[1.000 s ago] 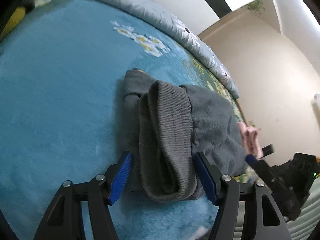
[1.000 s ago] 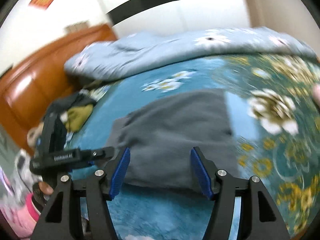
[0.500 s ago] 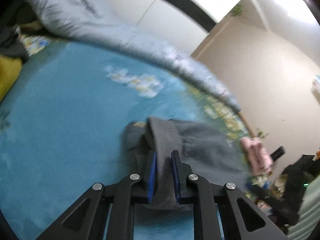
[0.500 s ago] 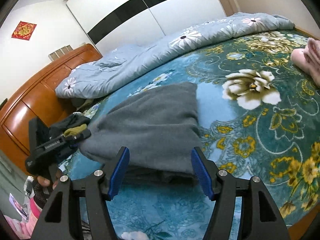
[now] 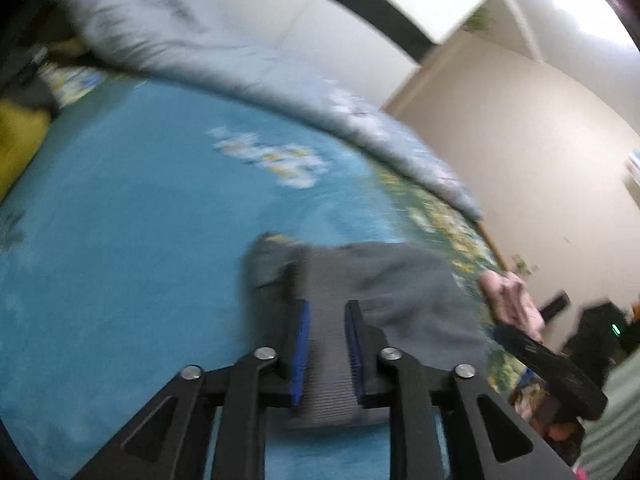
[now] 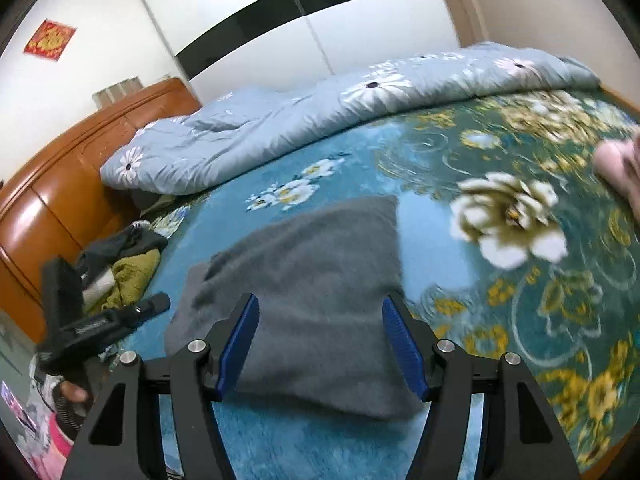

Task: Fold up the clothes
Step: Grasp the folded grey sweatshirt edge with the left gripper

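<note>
A folded grey sweater (image 6: 312, 280) lies on the blue floral bedspread (image 6: 520, 280). In the left wrist view my left gripper (image 5: 326, 312) is shut on the sweater's ribbed hem (image 5: 328, 360), the rest of the sweater (image 5: 400, 280) spreading to the right. My right gripper (image 6: 318, 308) is open, its blue pads either side of the sweater's near edge, holding nothing. The left gripper also shows at the left of the right wrist view (image 6: 104, 320).
A rolled light-blue floral duvet (image 6: 320, 112) runs along the far side of the bed. A pile of dark and olive clothes (image 6: 124, 268) lies by the wooden headboard (image 6: 52, 200). A folded pink garment (image 6: 620, 168) sits at the right edge.
My left gripper closed on the sweater's ribbed hem and has kept hold while the view shifts. My right gripper stayed open and moved slightly over the sweater's near edge.
</note>
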Motion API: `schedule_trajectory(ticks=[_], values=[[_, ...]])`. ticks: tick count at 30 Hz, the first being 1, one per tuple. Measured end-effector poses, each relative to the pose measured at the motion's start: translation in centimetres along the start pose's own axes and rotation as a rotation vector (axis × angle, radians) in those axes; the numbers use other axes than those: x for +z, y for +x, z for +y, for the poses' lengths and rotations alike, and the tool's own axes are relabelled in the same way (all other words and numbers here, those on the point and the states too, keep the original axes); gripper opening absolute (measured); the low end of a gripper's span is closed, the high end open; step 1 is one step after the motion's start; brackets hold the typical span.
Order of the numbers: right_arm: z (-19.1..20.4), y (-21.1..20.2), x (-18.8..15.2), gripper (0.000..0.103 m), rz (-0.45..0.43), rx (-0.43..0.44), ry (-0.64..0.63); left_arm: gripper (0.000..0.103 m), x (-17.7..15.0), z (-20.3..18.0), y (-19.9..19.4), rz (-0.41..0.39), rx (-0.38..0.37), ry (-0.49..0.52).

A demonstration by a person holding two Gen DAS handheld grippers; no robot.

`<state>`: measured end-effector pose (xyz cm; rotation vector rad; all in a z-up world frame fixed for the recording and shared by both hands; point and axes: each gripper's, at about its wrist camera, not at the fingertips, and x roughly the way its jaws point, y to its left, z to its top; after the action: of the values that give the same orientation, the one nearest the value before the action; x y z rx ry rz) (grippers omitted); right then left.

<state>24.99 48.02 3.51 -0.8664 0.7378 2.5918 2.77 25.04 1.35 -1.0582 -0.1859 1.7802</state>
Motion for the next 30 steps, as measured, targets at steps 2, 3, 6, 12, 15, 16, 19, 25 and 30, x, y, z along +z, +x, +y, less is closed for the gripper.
schedule_trajectory(ticks=[2,3,6,12,15,16,19,25,30], values=[[0.4,1.0,0.1,0.066,0.021,0.009,-0.012,0.04,-0.2,-1.6,0.7,0.019,-0.015,0.039],[0.6,1.6,0.1,0.066,0.031,0.013,-0.018,0.04,-0.3,-2.1,1.6,0.04,-0.018,0.052],[0.9,2.9,-0.1,0.066,0.054,0.01,-0.029,0.04,-1.1,-1.9,3.8,0.1,0.004,0.049],[0.6,3.5,-0.8,0.069,0.086,0.006,-0.036,0.043,-2.2,-0.6,3.4,0.1,-0.049,-0.005],[0.7,1.6,-0.7,0.071,0.023,0.037,-0.042,0.075,-2.0,0.2,1.2,0.02,-0.051,-0.021],[0.5,1.0,-0.6,0.073,0.003,0.039,-0.039,0.08,-1.8,0.6,0.7,0.0,-0.035,-0.033],[-1.2,0.4,-0.7,0.077,-0.025,0.028,0.006,0.084,-2.1,2.7,0.8,0.007,0.003,-0.102],[-5.9,2.5,-2.4,0.088,0.069,0.109,0.235,0.084,-3.3,5.0,3.1,0.108,-0.026,-0.208],[-7.0,4.8,-2.6,0.088,0.112,0.211,0.315,0.086,-3.3,4.4,4.9,0.153,-0.101,-0.202]])
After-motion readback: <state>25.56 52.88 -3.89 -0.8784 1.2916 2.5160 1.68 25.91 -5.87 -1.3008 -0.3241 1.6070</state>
